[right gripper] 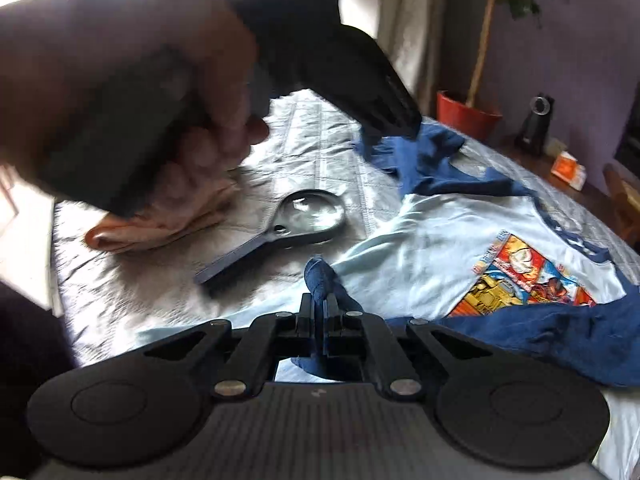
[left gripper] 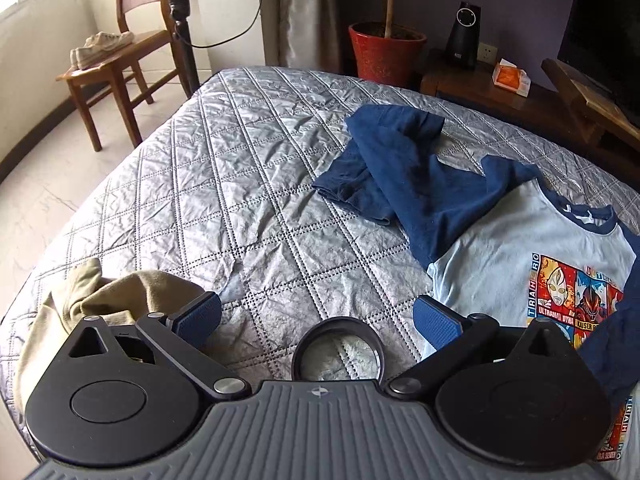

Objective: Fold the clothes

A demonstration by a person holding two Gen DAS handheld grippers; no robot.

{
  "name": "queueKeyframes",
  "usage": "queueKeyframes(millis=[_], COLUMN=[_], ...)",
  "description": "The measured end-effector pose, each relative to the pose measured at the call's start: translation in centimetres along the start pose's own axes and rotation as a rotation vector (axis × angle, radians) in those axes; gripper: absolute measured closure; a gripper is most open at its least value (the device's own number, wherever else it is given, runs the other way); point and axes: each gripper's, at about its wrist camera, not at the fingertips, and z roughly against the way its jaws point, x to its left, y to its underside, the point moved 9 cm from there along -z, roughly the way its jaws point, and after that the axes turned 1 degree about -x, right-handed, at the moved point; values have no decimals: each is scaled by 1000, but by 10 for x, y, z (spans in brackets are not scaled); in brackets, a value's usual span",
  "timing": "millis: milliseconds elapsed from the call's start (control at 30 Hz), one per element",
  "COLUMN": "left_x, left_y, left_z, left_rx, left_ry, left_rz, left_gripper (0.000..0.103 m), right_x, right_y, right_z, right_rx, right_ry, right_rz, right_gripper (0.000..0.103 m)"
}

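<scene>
Right tongs, lower centre of frame, clamped on a navy fold of the T-shirt spread on the bed. Left tongs stand apart above the magnifying glass.

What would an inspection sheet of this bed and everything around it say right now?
Surface: quilted grey bedspread, wrinkled.
Job's things: light-blue T-shirt with navy sleeves, spread out, one sleeve folded across the print; beige garment crumpled.
Clutter: magnifying glass on the bed.
Grippers: left gripper open, empty; right gripper shut on navy fabric.
Cables: black cable hanging by the pole.
Surroundings: wooden chair holding sneakers, red plant pot, speaker.
</scene>
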Motion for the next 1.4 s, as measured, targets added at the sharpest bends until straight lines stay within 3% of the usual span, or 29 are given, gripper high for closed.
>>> queueKeyframes(millis=[67,167,300,433,633,700,733,800,867,967,1133,1267,1300,1333,1400], left_x=[-3,-5,-5,-9,-4,-2,-2,-2,0,2,2,2,2,2,1], left_y=[0,0,1,2,0,0,0,-1,-1,-2,-3,-3,-3,-3,-3], left_z=[0,1,0,0,-1,-1,-1,-1,-2,-2,-1,-1,-1,-1,-1], left_rx=[0,-3,2,4,5,3,3,3,2,2,1,1,1,1,1], left_ry=[5,10,15,16,6,3,2,-2,-7,-9,-9,-6,-5,-5,-3], left_rz=[-3,-10,4,-11,6,12,11,8,8,20,18,17,17,17,15], left_gripper=[0,0,0,0,0,0,0,0,0,0,0,0,0,0,0], right_x=[1,-4,-41,-44,2,-1,-4,-12,-8,15,74,103,105,99,85], right_y=[11,12,3,12,35,38,38,35,32,30,31,32,32,31,26], right_z=[-9,3,8,-15,0,8,12,20,28,37,36,34,30,28,23], right_rx=[52,36,-33,36,92,112,112,85,64,38,18,-14,-15,-12,-7], right_ry=[-50,-125,-49,56,-40,-77,-91,-49,-35,-79,-172,-166,-147,-135,-115], right_rz=[6,-96,-260,-140,48,2,-33,-69,-40,22,186,308,328,295,201], right_gripper=[88,75,70,71,72,71,65,59,59,59,63,74,84,92,95])
